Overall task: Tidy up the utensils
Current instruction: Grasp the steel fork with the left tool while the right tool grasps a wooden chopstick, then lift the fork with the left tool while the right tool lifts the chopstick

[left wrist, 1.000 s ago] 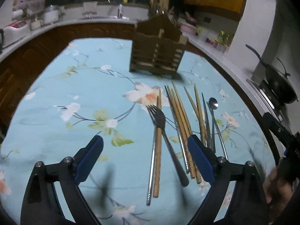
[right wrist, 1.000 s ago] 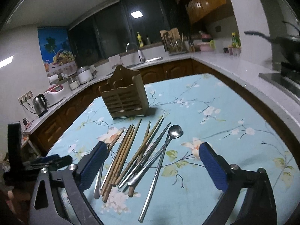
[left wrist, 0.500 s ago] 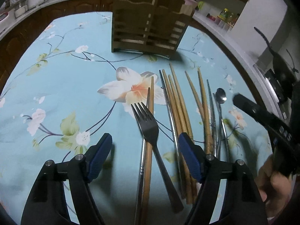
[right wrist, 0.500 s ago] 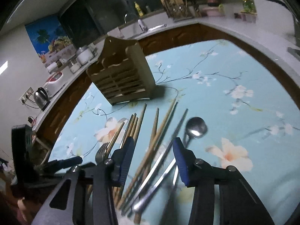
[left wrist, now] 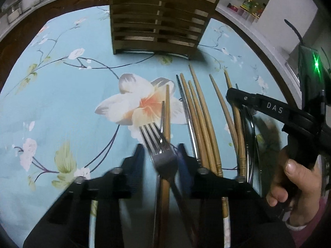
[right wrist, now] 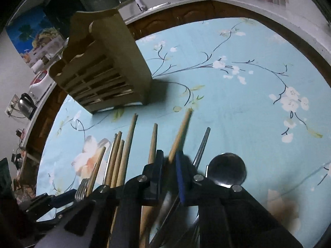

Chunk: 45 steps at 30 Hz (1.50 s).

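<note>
A metal fork (left wrist: pixel 159 144) lies on the flowered blue cloth among several wooden chopsticks (left wrist: pixel 198 119) and metal ones. My left gripper (left wrist: pixel 160 157) has its blue pads close around the fork's neck. My right gripper (right wrist: pixel 168 165) is nearly shut around one wooden chopstick (right wrist: pixel 182 132); its tip looks slightly lifted. A metal spoon (right wrist: pixel 226 169) lies just right of the right gripper. The slatted wooden utensil holder (left wrist: pixel 159 20) stands upright beyond the utensils and also shows in the right wrist view (right wrist: pixel 103 70).
The right gripper and the hand holding it (left wrist: pixel 289 124) show at the right of the left wrist view. The table (right wrist: pixel 258 95) is round with a dark wooden edge. Kitchen counters, a kettle (right wrist: pixel 25 105) and a sink run behind.
Both grippers have moved down and forward onto the utensils and closed from wide open. The left has closed around the fork, the right around a chopstick.
</note>
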### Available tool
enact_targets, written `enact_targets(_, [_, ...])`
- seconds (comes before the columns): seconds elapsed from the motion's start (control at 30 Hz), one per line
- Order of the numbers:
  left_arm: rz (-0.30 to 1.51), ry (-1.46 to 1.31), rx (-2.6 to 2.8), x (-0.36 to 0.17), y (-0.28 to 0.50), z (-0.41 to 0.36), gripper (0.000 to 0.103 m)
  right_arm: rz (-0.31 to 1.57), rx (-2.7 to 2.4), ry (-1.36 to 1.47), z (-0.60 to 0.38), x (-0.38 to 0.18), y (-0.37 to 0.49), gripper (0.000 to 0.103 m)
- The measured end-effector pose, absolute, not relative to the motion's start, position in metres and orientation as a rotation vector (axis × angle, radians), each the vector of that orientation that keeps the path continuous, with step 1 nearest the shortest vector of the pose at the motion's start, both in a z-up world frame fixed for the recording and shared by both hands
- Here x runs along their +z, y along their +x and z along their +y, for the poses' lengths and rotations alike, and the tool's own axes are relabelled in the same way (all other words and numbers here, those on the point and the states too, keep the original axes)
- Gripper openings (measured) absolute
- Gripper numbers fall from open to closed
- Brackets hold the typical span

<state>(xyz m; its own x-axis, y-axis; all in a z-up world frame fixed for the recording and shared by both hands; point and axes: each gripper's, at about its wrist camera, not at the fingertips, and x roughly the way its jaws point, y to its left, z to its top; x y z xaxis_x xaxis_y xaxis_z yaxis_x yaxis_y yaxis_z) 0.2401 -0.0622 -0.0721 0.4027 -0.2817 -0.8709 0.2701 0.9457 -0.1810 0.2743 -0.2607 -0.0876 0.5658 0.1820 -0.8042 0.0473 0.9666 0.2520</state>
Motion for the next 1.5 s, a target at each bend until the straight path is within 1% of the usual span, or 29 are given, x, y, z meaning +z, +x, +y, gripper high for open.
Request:
enact_targets(0.3, [1.081,-0.118,-0.413,-0.066,0.232,-0.041,0.022,0.905,0.118,0.310,-0.271,-0.064,0.256,0.010])
enact_targets(0.7, [0.932,-0.228,-0.438,-0.009,0.201,-0.004,0.021,0.789,0.212,0.322,-0.255,-0.021,0.224,0.007])
enact_targets(0.93, [0.860,-0.240,-0.460,0.020,0.184,0.009,0.021,0.705,0.264,0.326,-0.253,0.006,0.204,0.007])
enact_targets(1.2, [0.803,-0.262,-0.477,0.041,0.181,0.015,0.021,0.623,0.289,0.364,-0.256,0.031,0.198,0.007])
enact_targets(1.5, [0.738,-0.274,-0.466,0.065,0.194,0.023,0.021,0.550,0.299,0.358,-0.255,0.055,0.200,0.007])
